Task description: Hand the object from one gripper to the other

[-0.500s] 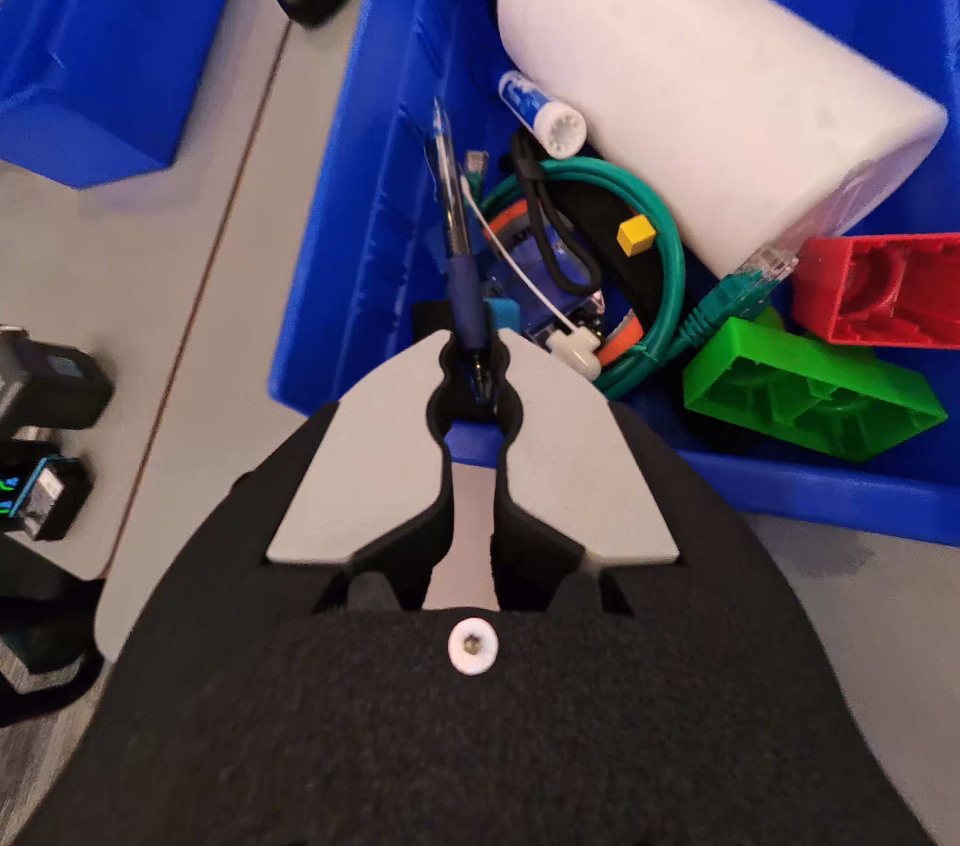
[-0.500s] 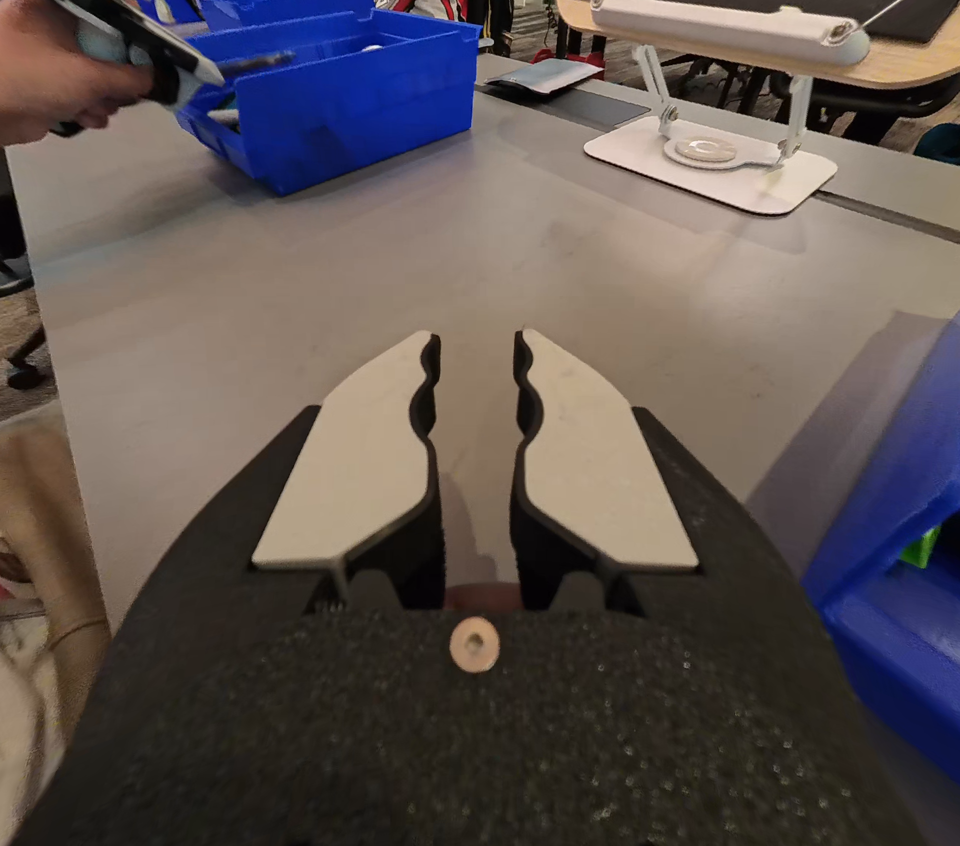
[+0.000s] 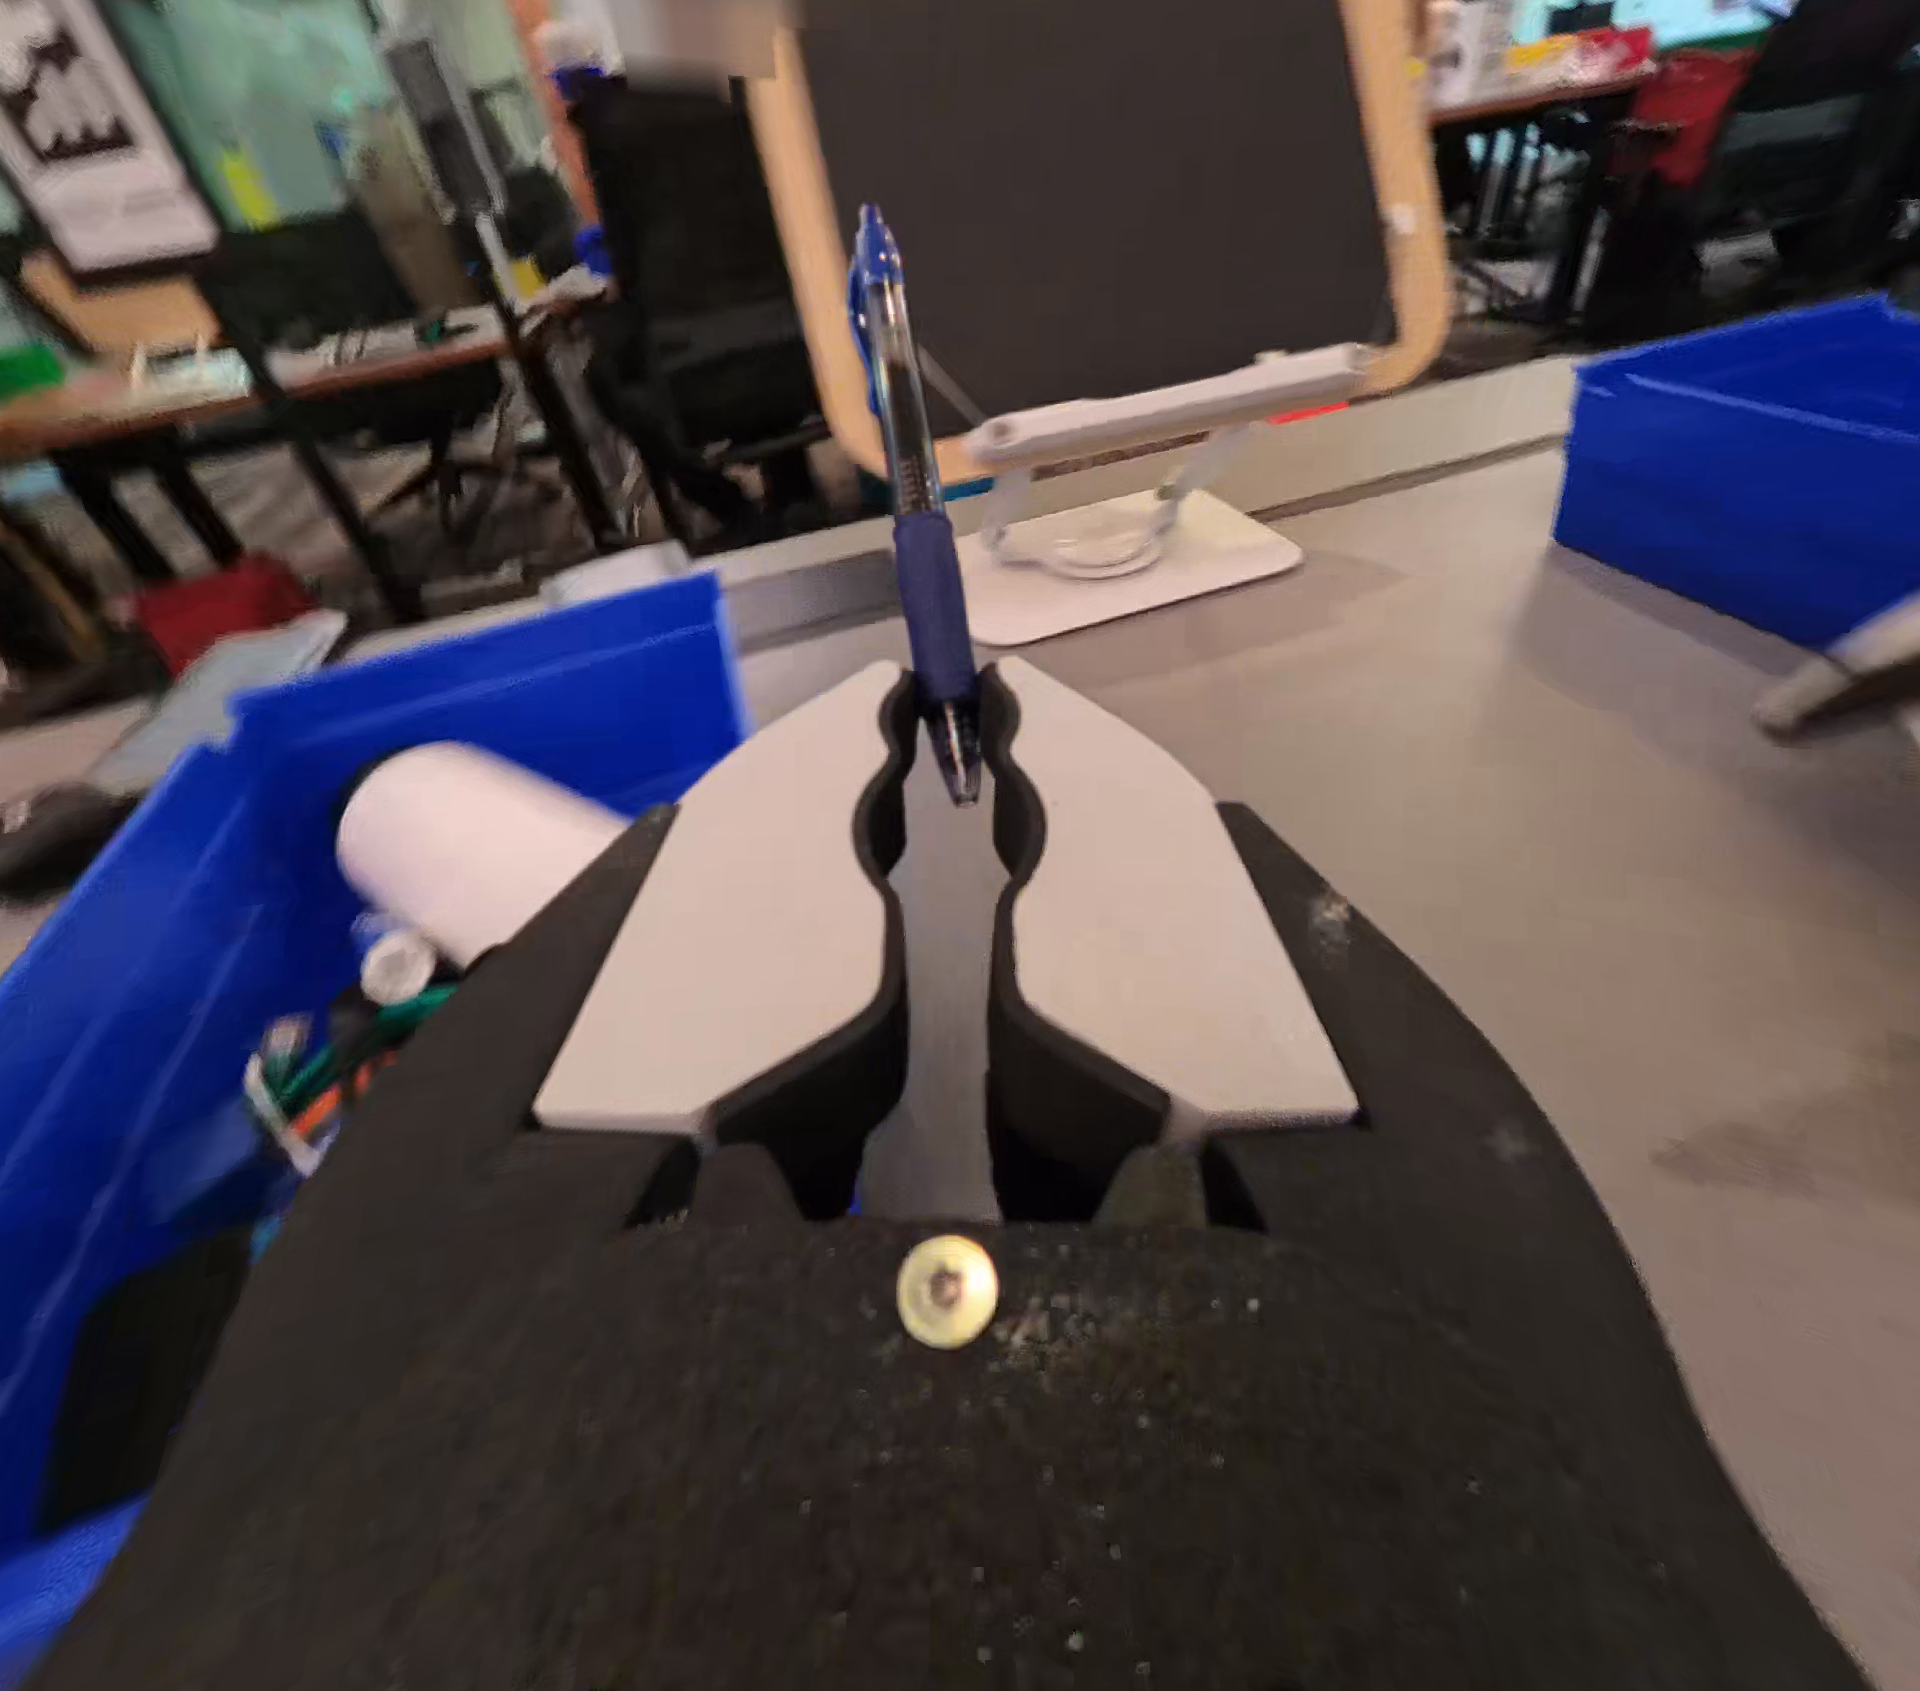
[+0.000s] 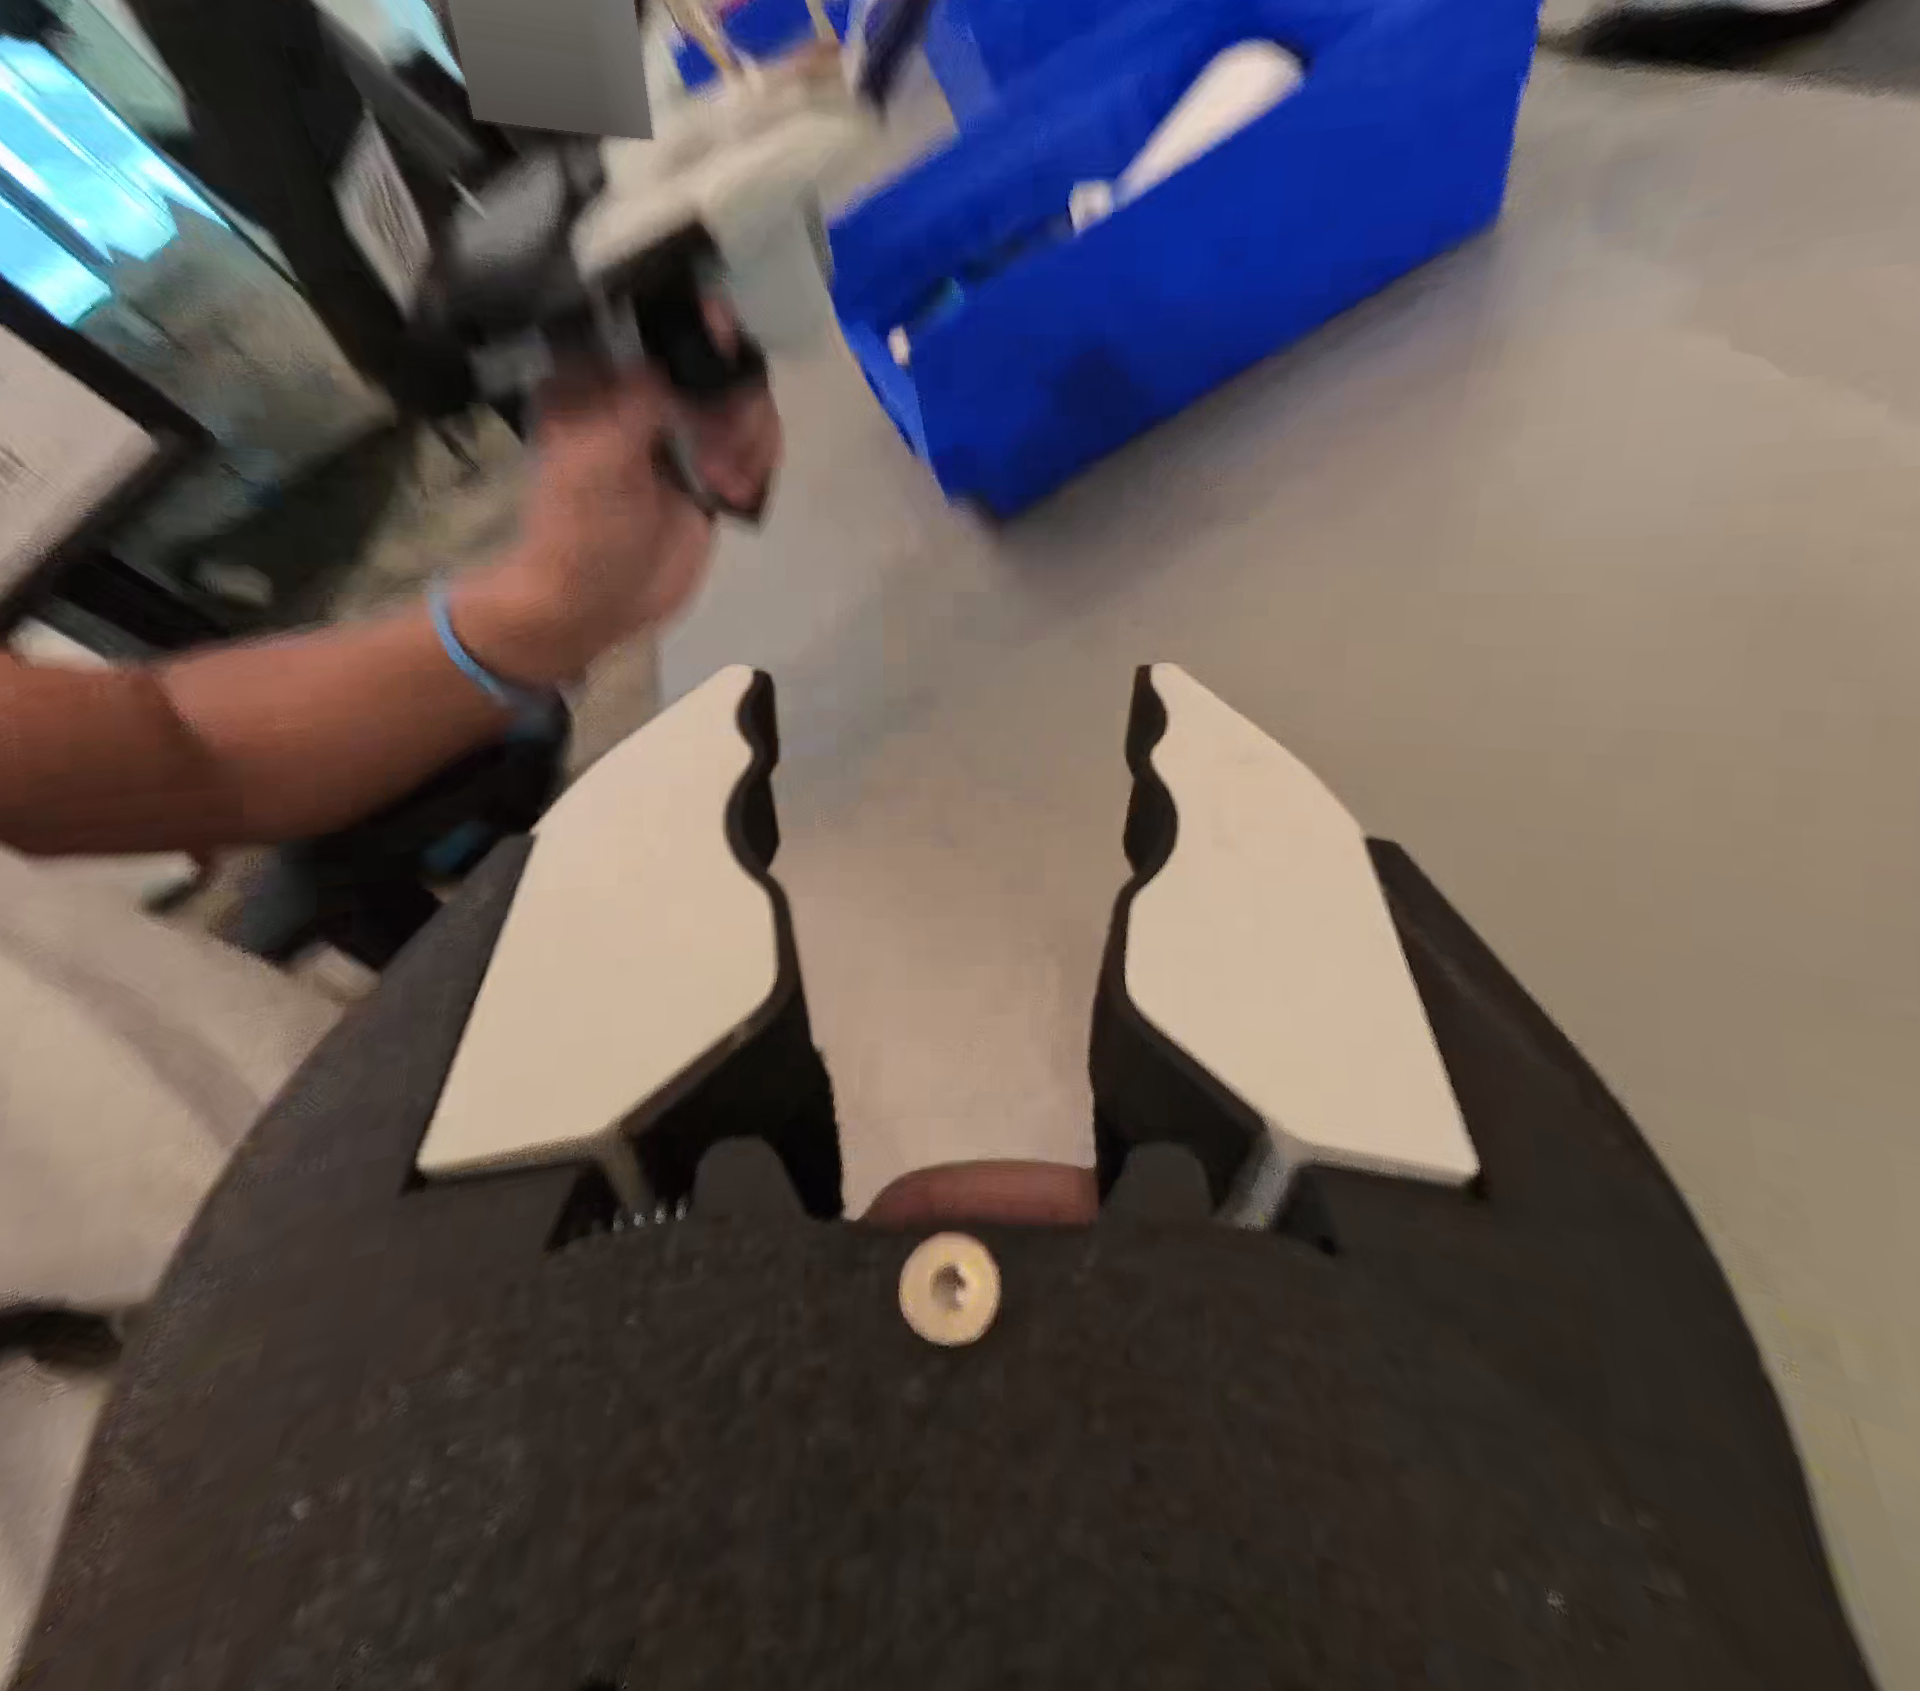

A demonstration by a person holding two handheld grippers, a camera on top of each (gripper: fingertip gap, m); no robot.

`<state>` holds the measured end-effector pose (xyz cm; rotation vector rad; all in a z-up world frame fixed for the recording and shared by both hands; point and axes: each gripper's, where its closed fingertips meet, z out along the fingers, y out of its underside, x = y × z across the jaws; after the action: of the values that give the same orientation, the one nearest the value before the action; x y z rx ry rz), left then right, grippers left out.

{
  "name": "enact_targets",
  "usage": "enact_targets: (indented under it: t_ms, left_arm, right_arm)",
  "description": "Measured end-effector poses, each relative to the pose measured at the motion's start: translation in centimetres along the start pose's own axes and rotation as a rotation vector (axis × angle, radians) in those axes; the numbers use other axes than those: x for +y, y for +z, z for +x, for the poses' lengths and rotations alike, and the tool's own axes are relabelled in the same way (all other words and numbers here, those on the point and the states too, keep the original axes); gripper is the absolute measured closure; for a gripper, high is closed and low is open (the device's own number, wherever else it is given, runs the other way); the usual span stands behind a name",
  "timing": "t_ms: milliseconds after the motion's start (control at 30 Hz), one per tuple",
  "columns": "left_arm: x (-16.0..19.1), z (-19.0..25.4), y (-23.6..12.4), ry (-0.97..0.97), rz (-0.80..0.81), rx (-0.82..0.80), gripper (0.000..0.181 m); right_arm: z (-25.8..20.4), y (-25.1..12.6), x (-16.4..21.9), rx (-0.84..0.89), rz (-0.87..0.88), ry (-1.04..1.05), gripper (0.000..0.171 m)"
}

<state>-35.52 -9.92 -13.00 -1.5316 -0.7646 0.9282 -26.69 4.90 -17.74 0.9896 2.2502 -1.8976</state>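
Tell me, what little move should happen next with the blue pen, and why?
Probably bring the two grippers together, so the free top of the pen slides between the right gripper's jaws. The left gripper pinches the pen low on its blue grip, leaving most of it sticking out above the grey table. The right gripper's jaws stand wide apart and empty, so it looks ready to take it.
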Motion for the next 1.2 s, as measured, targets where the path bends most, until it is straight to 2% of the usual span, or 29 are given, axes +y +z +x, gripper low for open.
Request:
enact_targets:
  t_ms: [100,200,267,333,400,433,467,533,600,633,700,833,900,1033,1200]
  left_arm:
    - [0.0,5.6,1.0,0.171,0.021,0.071,0.170]
    - [0.7,9.8,1.2,0.276,0.021,0.121,0.170]
    - [0.8,11.5,0.8,0.318,0.030,0.135,0.170]
    - [0.8,12.5,0.6,0.341,0.033,0.143,0.170]
    - [0.9,13.0,0.7,0.338,0.026,0.144,0.170]
    - [1.0,13.2,0.9,0.327,0.019,0.147,0.170]
    - [1.3,13.3,1.1,0.322,0.004,0.146,0.170]
    - [2.3,13.5,1.8,0.318,-0.048,0.153,0.170]
    - [4.0,13.5,2.5,0.290,-0.127,0.162,0.163]
    - [4.7,13.4,2.5,0.268,-0.149,0.177,0.153]
    - [5.4,13.2,2.4,0.187,-0.175,0.214,0.146]
    - [3.7,13.4,3.0,-0.010,-0.109,0.331,0.133]
    - [2.5,14.8,3.6,-0.022,-0.079,0.431,0.133]
    - [2.1,16.3,4.8,0.002,-0.067,0.460,0.139]
    - [2.8,16.1,4.5,0.066,-0.060,0.449,0.143]
  right_arm:
    - [0.0,2.4,-4.4,-0.110,0.116,0.175,0.101]
    - [-0.1,3.8,-6.0,-0.232,0.185,0.322,0.111]
    - [-0.3,3.9,-6.1,-0.307,0.236,0.398,0.122]
    - [0.2,4.0,-5.5,-0.333,0.278,0.453,0.141]
    - [0.5,4.3,-4.8,-0.352,0.284,0.503,0.143]
    - [0.3,4.2,-4.7,-0.377,0.292,0.511,0.155]
    - [0.4,4.2,-4.7,-0.383,0.303,0.513,0.160]
    - [1.5,4.3,-3.9,-0.313,0.274,0.483,0.160]
    - [3.1,3.9,-2.9,-0.188,0.238,0.388,0.159]
    - [4.4,3.5,-2.4,-0.091,0.222,0.307,0.159]
    - [7.7,2.0,-1.1,0.161,0.144,0.093,0.159]
    - [12.7,-1.9,-1.0,0.641,-0.021,-0.367,0.159]
    - [13.3,-2.8,-1.3,0.788,-0.099,-0.548,0.159]
    - [12.7,-1.6,-0.5,0.871,-0.239,-0.793,0.159]
    - [11.3,0.1,0.4,0.932,-0.370,-1.120,0.159]
